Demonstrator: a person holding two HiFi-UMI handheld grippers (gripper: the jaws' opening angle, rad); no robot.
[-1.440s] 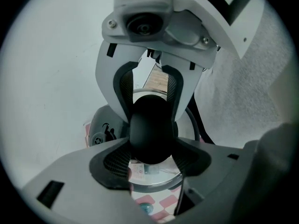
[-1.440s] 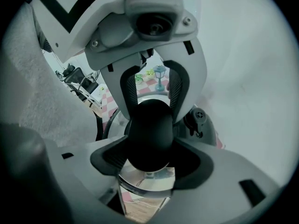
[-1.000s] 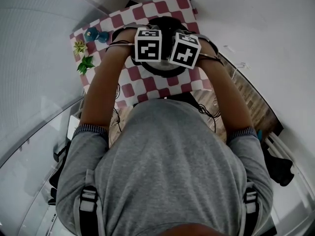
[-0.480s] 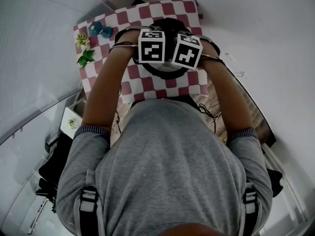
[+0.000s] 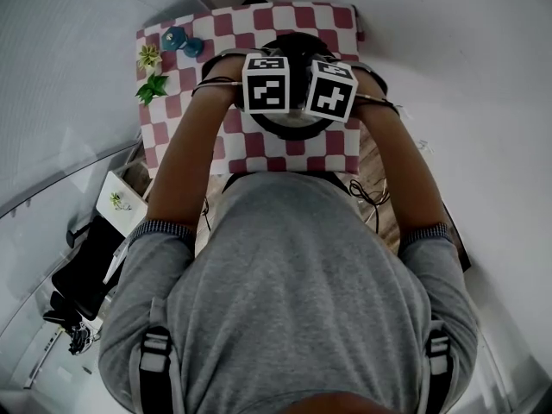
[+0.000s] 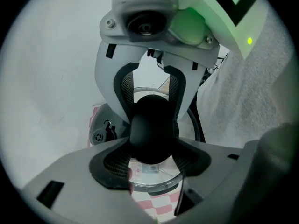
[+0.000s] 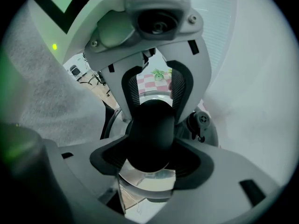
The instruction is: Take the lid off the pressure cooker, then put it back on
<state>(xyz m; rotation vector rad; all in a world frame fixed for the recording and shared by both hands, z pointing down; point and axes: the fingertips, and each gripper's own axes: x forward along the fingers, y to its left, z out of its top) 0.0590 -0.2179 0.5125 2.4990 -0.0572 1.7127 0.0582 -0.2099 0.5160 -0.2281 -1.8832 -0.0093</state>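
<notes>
Plainly the black knob [image 6: 152, 134] on top of the lid [image 6: 156, 181] is what everything here is arranged around: it stands in the middle of the shiny steel disc, the one part that gives a grip for turning or lifting. The left tongs [image 6: 152, 158] come down on it steeply from one side and the right tongs [image 7: 152, 161] from the opposite side. Each pair stands fairly wide only because the knob is fat, and the ribbed pads [image 6: 110, 168] press on its flanks. My guess is that two opposed grips are used so the lid can be twisted and kept level, since one pair alone might slip round a smooth ball. Whether the lid is locked on, loosened or already raised off the pot I cannot tell, because the tongs and their marker cubes [image 5: 265, 82] cover the joint from above. The pressure cooker [image 5: 289, 128] itself sits about the middle of the checked cloth [image 5: 336, 24] spread over the surface, close enough for both forearms [image 5: 194, 158] to reach it with elbows bent. A few small plants [image 5: 153, 84] and a blue ornament [image 5: 177, 37] stay at the far left corner, well apart from the work and out of the arms' way.
</notes>
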